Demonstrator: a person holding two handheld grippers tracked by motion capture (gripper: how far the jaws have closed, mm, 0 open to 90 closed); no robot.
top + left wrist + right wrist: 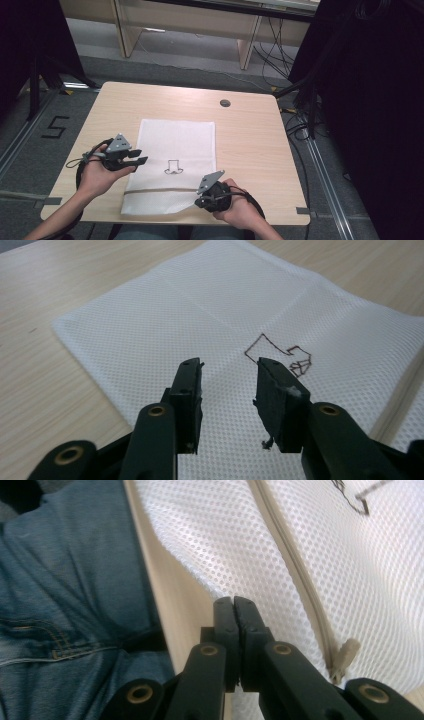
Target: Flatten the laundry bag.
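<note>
Left gripper view showed the left gripper (227, 385) with jaws spread, empty, hovering over the white mesh zip bag (210, 315), its dark line drawing (282, 355) at two o'clock. Right gripper view showed the right gripper (234, 607) with jaws pressed together, nothing visible between them, above the bag's near edge, the beige zip pull (345, 655) at four o'clock, blue jeans (60, 595) at nine. High view placed the bag on the pale wooden table (250, 140), a round grommet (225, 103) at one o'clock.
</note>
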